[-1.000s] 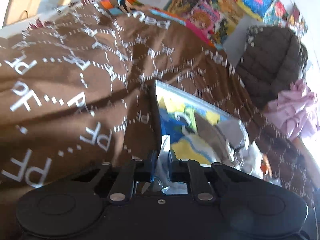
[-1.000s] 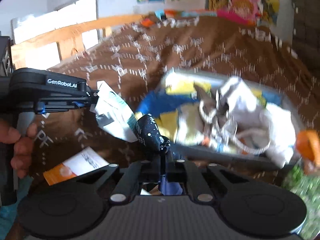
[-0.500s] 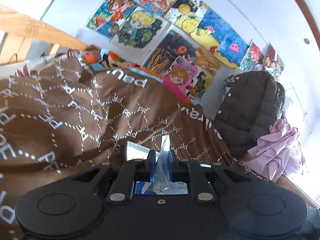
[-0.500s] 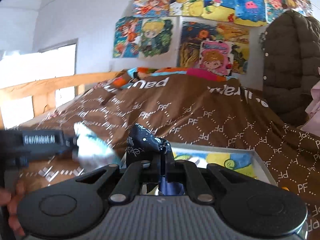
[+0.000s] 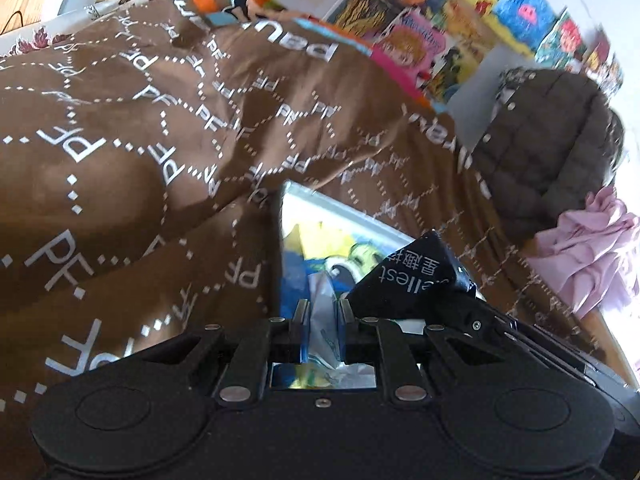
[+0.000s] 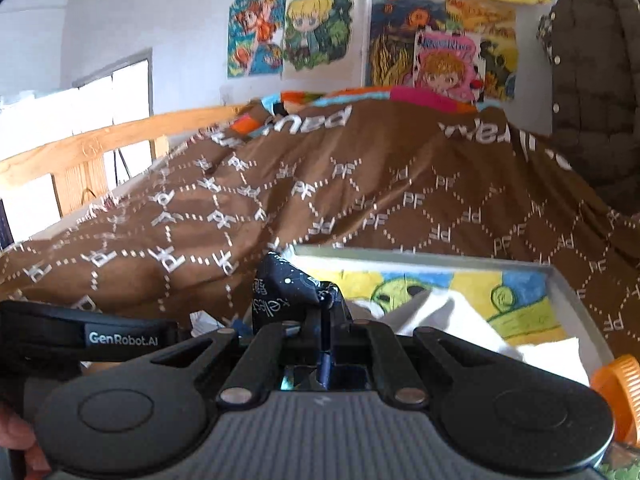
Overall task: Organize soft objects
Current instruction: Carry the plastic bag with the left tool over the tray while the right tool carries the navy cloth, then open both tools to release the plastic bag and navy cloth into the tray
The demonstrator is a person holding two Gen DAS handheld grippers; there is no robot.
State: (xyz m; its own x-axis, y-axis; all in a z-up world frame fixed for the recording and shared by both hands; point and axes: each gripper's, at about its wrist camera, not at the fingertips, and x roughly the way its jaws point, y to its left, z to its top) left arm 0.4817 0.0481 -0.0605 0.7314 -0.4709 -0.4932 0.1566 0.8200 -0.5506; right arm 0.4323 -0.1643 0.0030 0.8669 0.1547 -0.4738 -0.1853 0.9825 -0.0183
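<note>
Bedding dominated both views: a brown quilt printed with white dotted diamonds and repeated "PF" letters, with larger white lettering near its far edge that read upside down and only in part. Posters of cartoon figures covered the wall, and only the right wrist view showed them squarely, along with a wooden rail. Only the left wrist view showed a pink garment beside the dark quilted jacket. A grey-rimmed tray with a yellow, blue and green picture lay on the quilt; the right view showed white cloth in it and an orange ribbed cap at its near corner. The left gripper pinched a pale crinkled packet between its blue pads, held over the tray's near edge. The right gripper was clenched on a dark navy packet, held above the tray's left corner; its white print read partly "ellest" with Chinese characters. "GenRobot.AI" showed on the left gripper's side in the right view.
</note>
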